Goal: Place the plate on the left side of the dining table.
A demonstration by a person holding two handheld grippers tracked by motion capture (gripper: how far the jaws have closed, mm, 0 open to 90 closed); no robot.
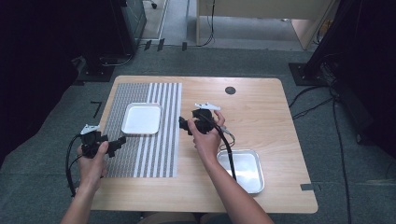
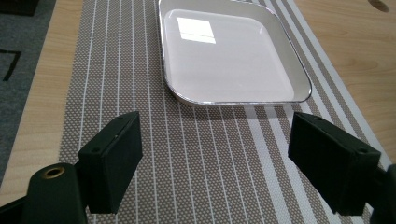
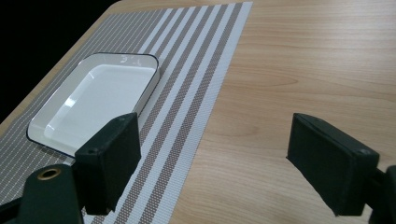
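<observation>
Grippers — two of them, black and hand-held — hover over a light wooden table (image 1: 261,107). One striped grey-and-white woven placemat (image 1: 161,140) serves as landmark. One square white tray with a thin dark rim (image 1: 141,118) lies on the placemat's far middle. The left gripper (image 1: 122,140) sits over the placemat's left edge, jaws wide apart, nothing between them. The right gripper (image 1: 183,124) hangs just off its right edge, jaws likewise spread and empty. One shiny metal tray (image 1: 250,175) rests well right of the placemat — two trays altogether.

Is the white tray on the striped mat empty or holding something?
Empty. The white tray on the mat shows only a bare, glossy bottom with a light reflection; nothing lies in it.
</observation>
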